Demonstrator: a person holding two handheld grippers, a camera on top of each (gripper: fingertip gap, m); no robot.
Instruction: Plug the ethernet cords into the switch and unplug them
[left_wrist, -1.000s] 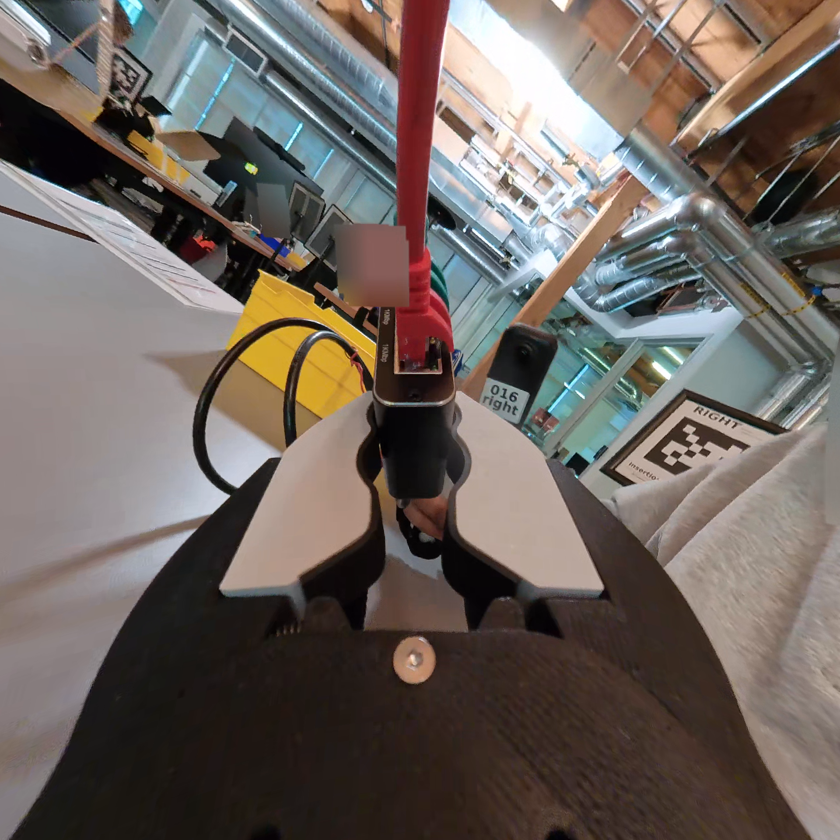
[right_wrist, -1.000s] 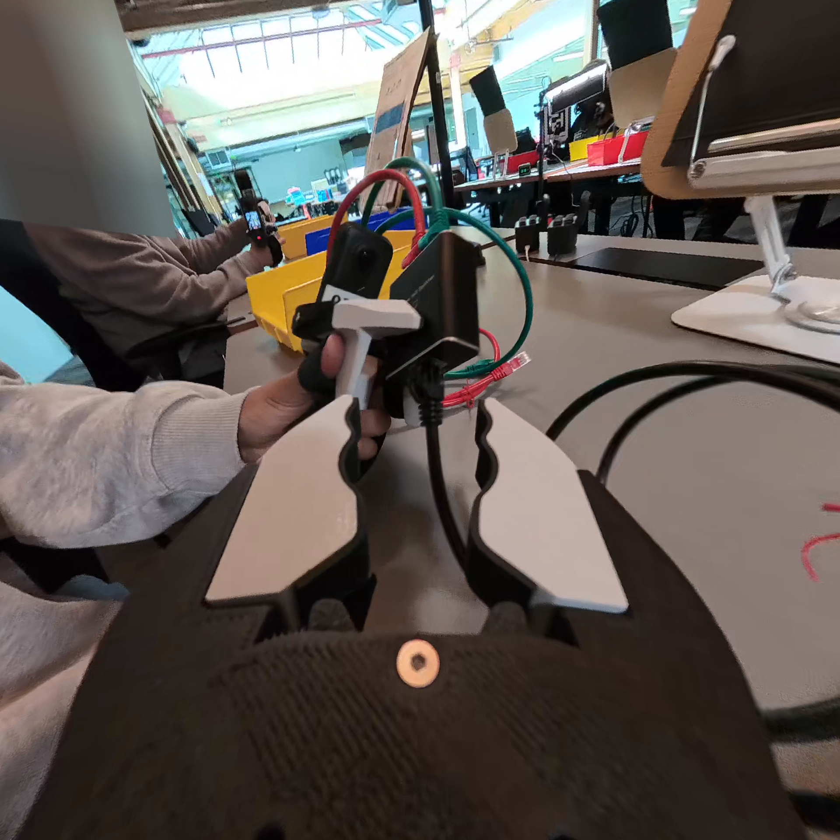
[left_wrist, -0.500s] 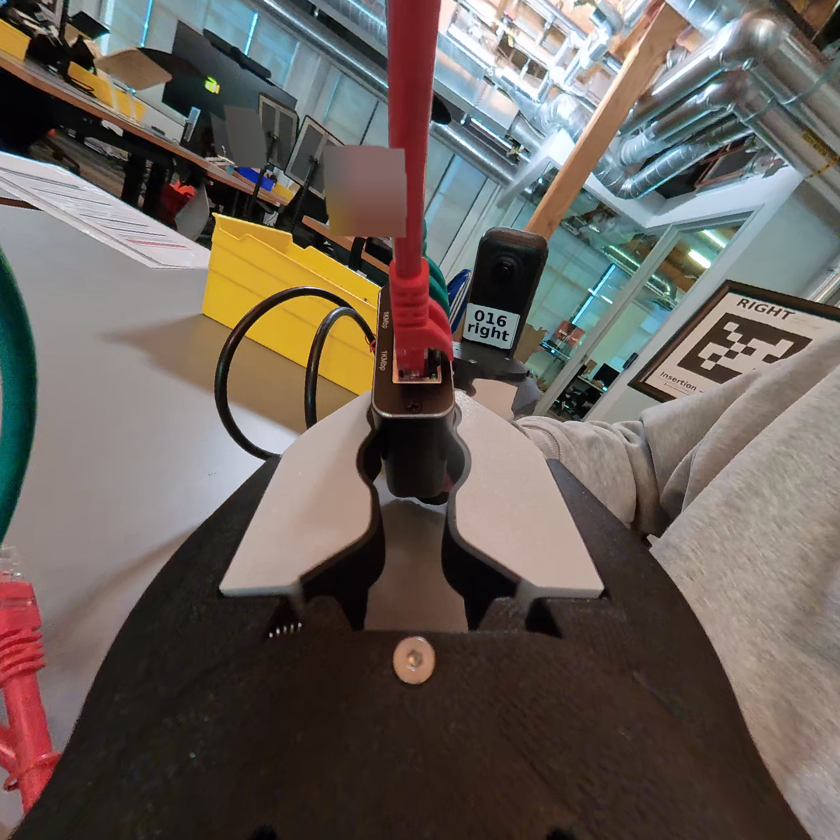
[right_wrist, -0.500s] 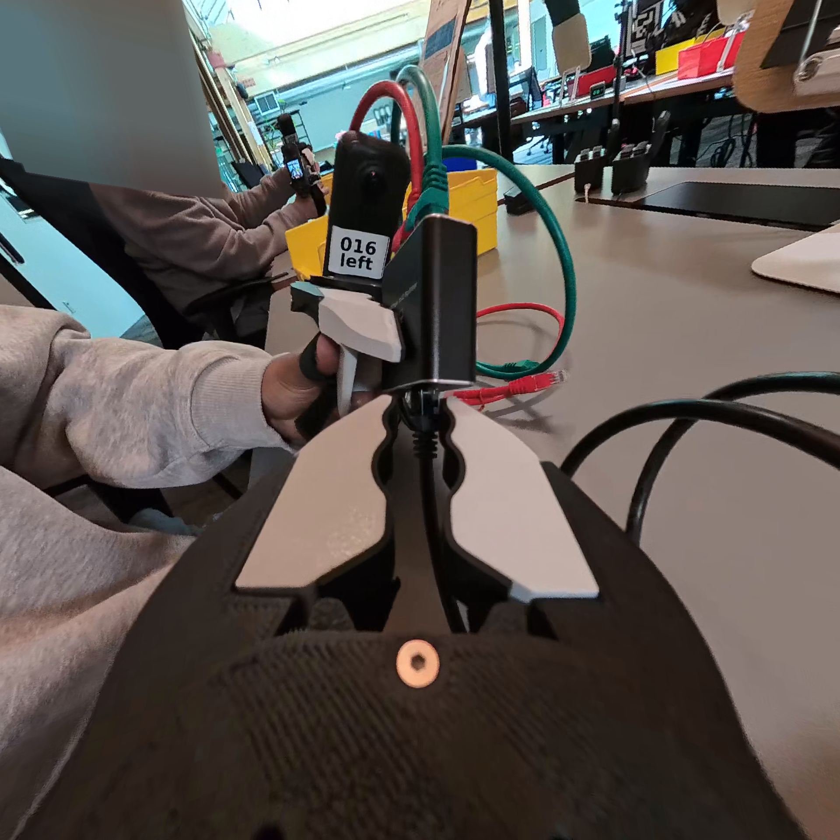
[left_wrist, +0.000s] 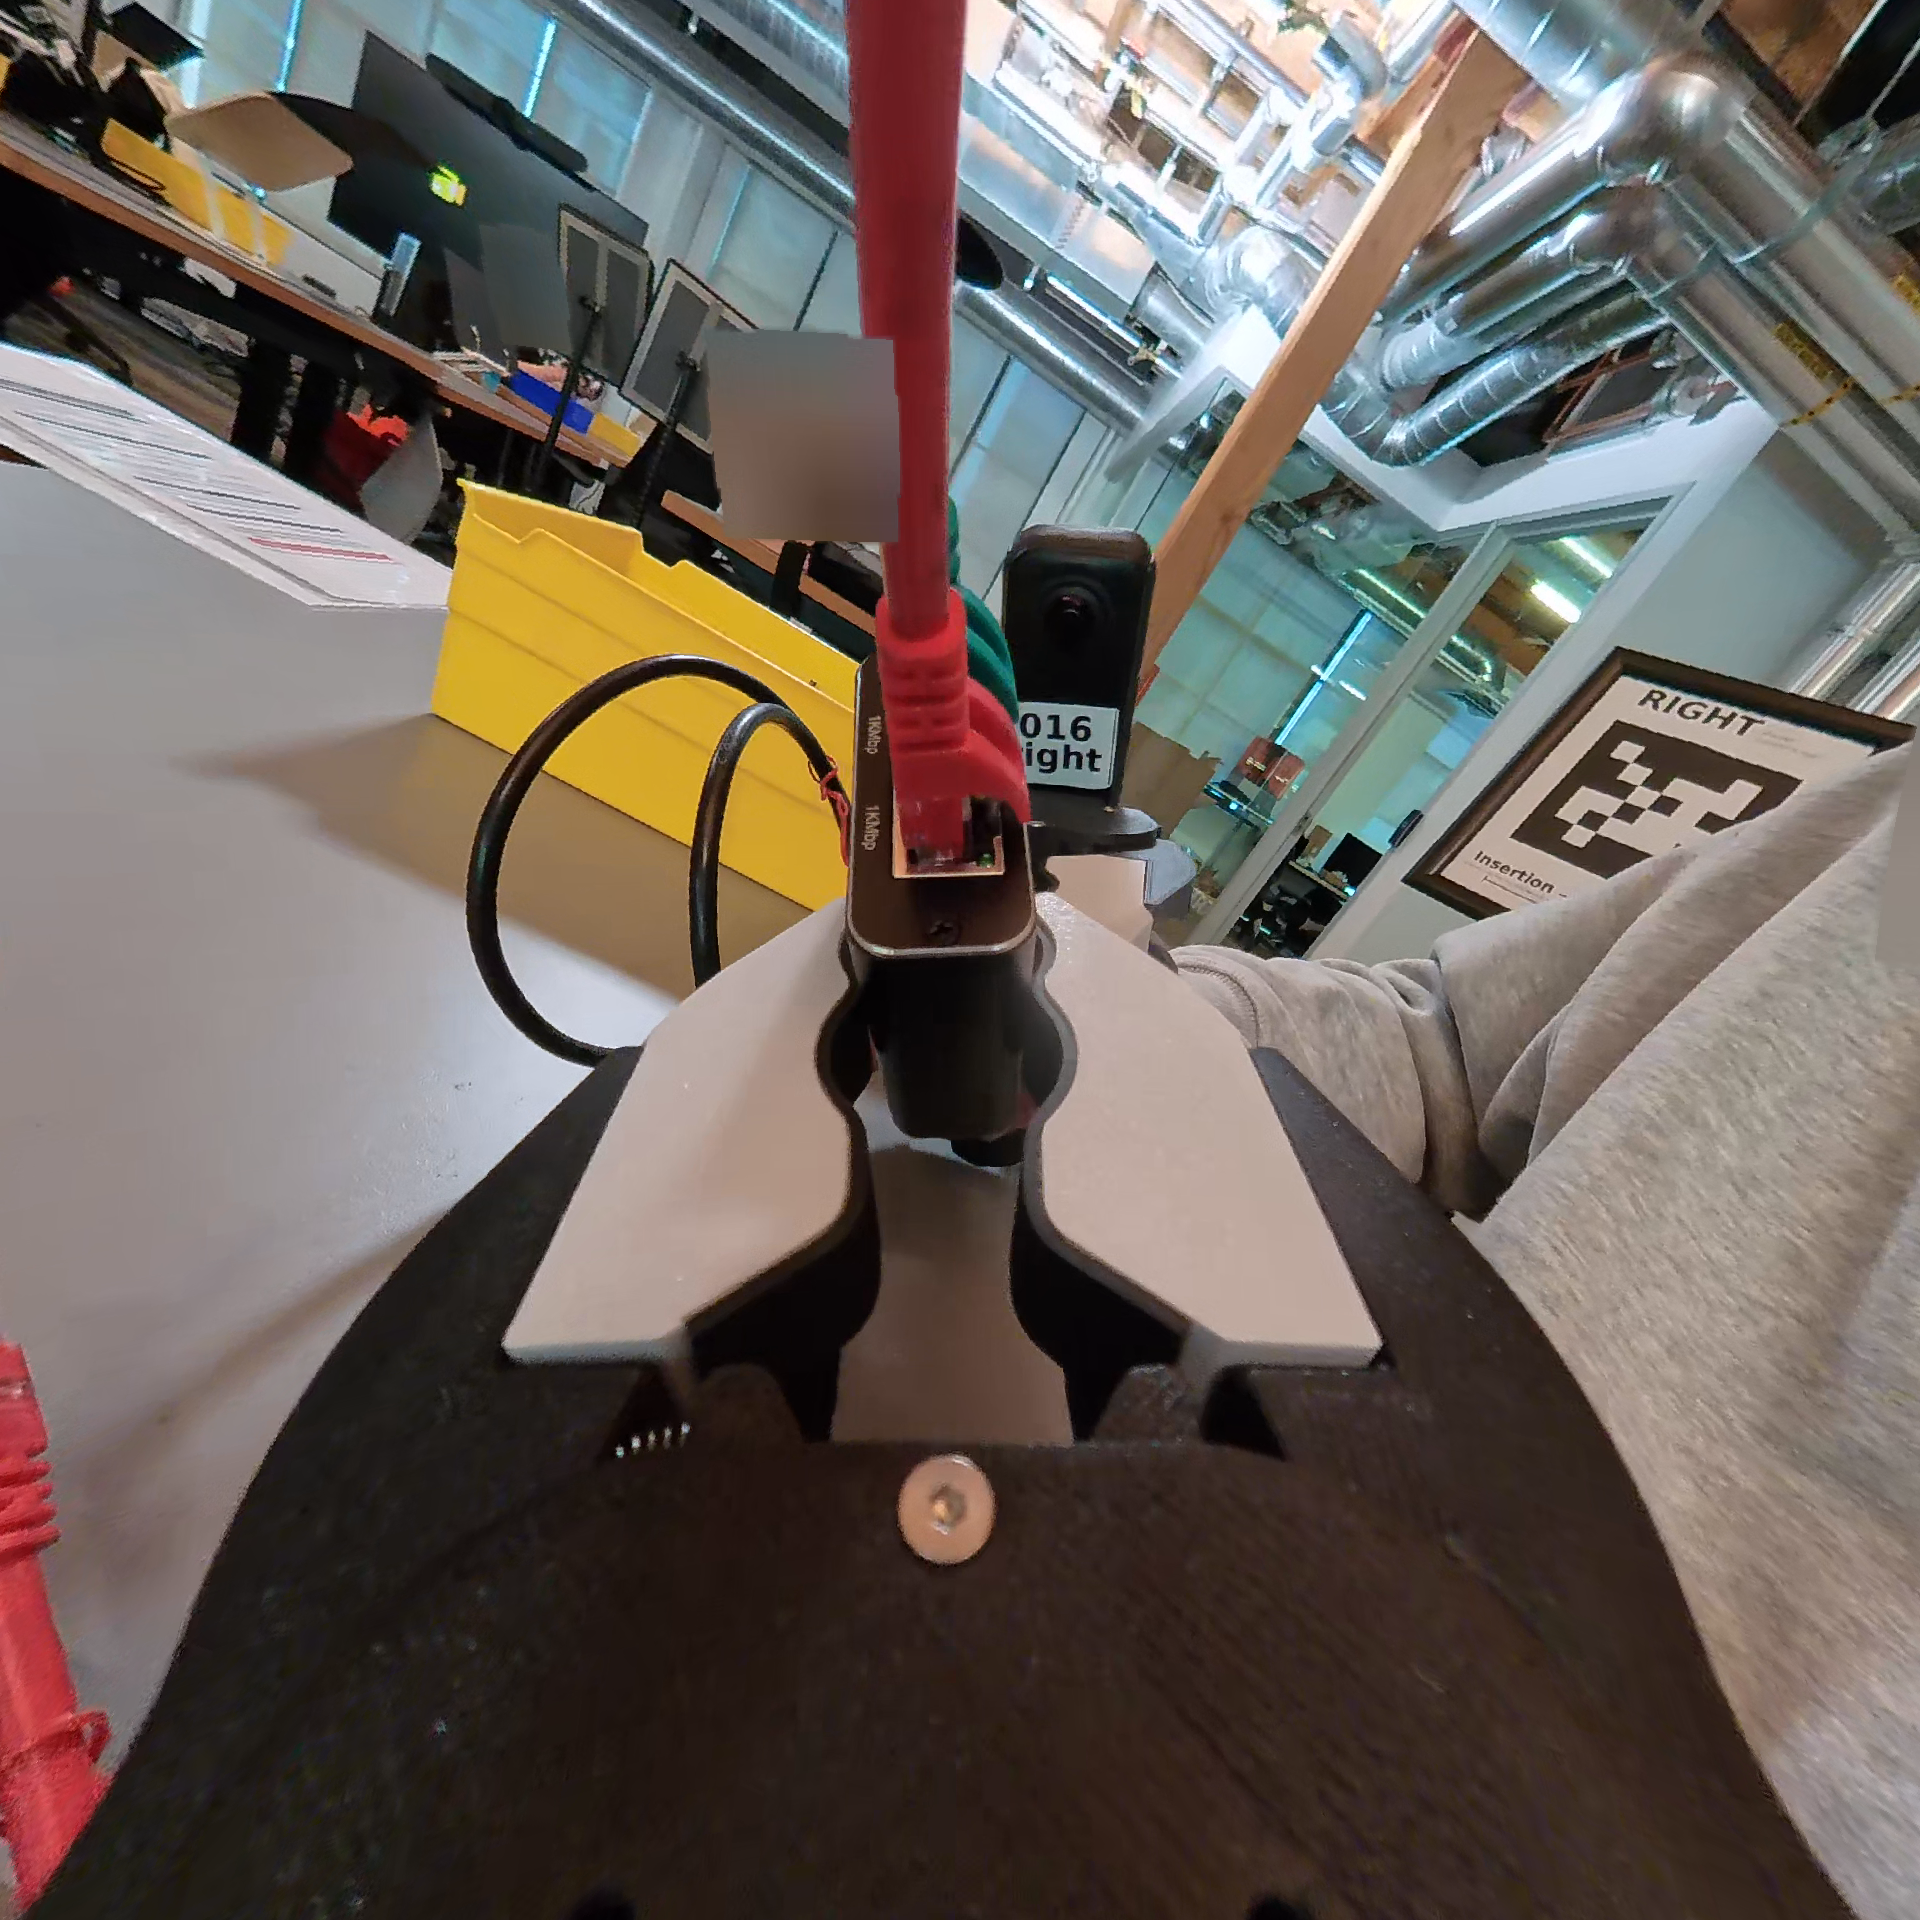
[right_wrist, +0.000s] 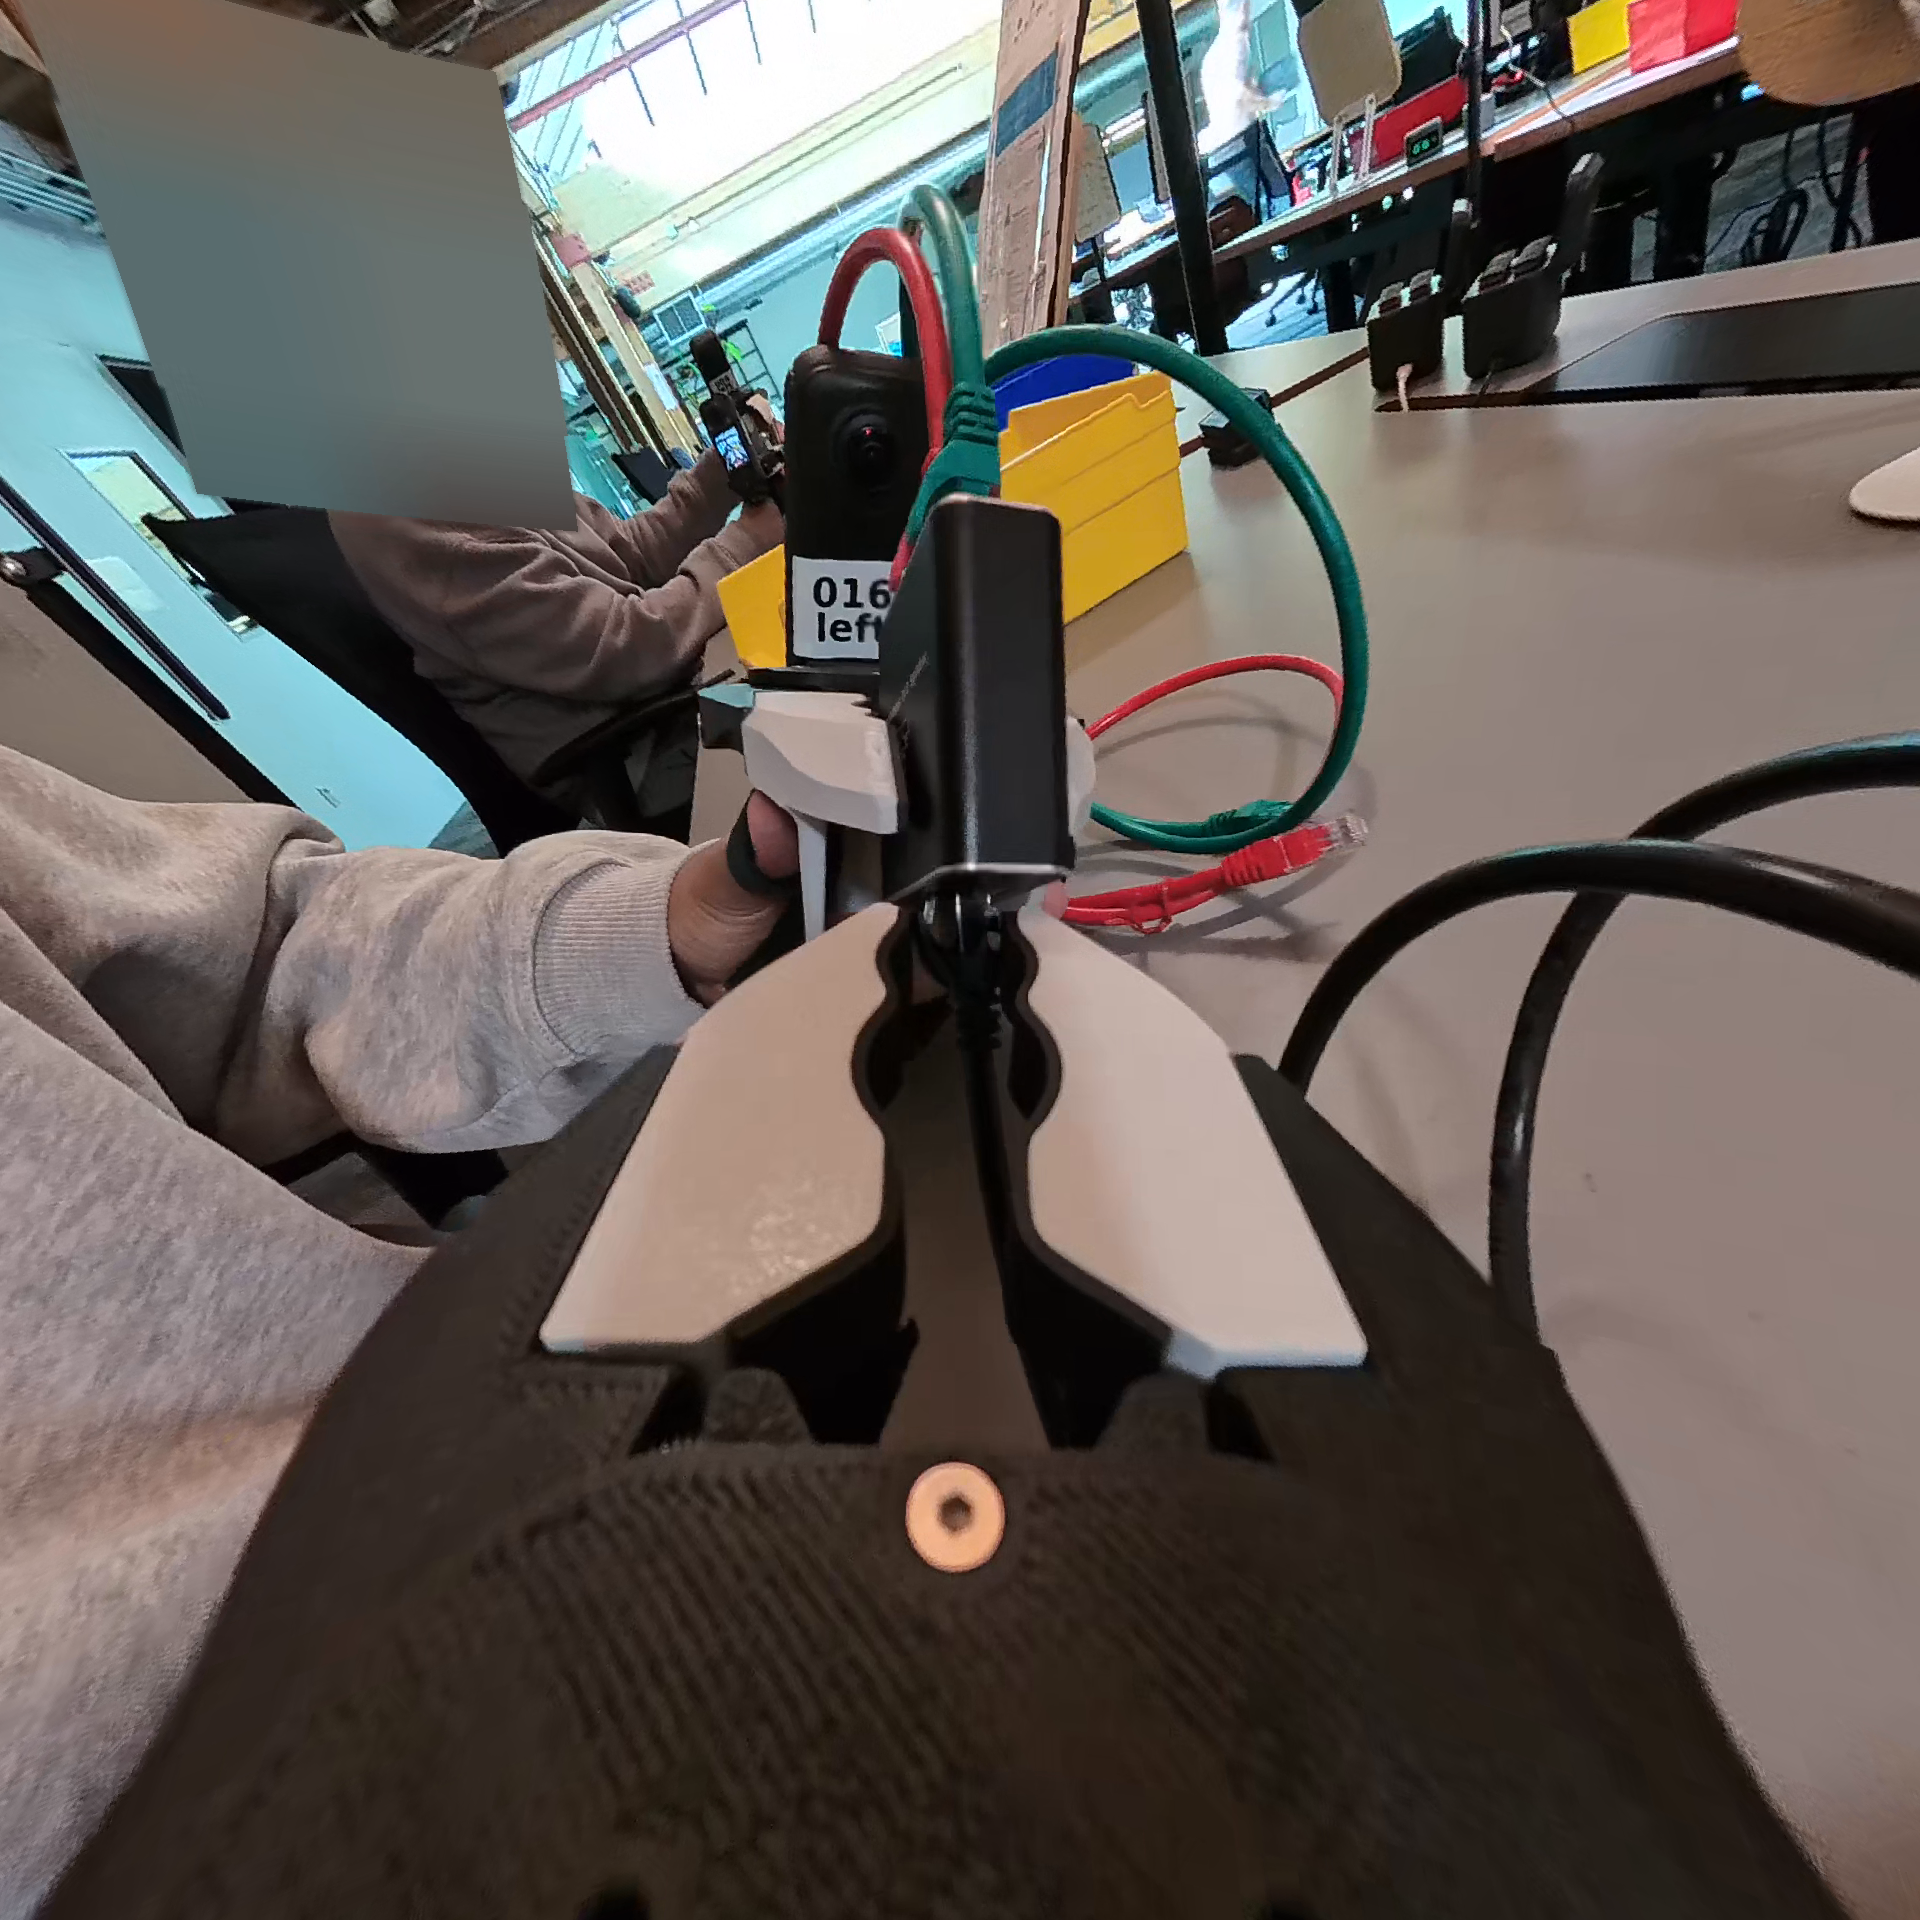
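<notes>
- The switch (left_wrist: 940, 977) was a small black box with a thin metallic rim around its port face, held upright above the grey table (left_wrist: 208, 1039) and not resting on it.
- The left gripper (left_wrist: 943, 997) was clamped on the switch's lower body, one pale finger (left_wrist: 727, 1122) pressed against each side.
- A red ethernet cord (left_wrist: 902, 312) rose straight up from the switch; its ribbed red plug (left_wrist: 930, 748) sat in the port nearest the camera, where a small green light showed.
- Behind that plug, a green cord (right_wrist: 1320, 582) entered the switch too; in the right wrist view it arched out beyond the switch and curved down to the table.
- The red cord's free end, with a clear-tipped plug (right_wrist: 1288, 850), lay on the table just beyond the switch, beside the green cord's loose end.
- The right gripper (right_wrist: 961, 971) was closed on the black cable (right_wrist: 982, 1091) that left the switch's bottom end, pinching it at its strain relief just under the box.
- That black cable looped over the table to the right of the switch.
- A yellow bin (left_wrist: 623, 665) stood on the table behind the switch.
- A grey sleeve (right_wrist: 312, 987) and hand (right_wrist: 722, 914) held the left gripper's handle, to the left of the switch in the right wrist view.
</notes>
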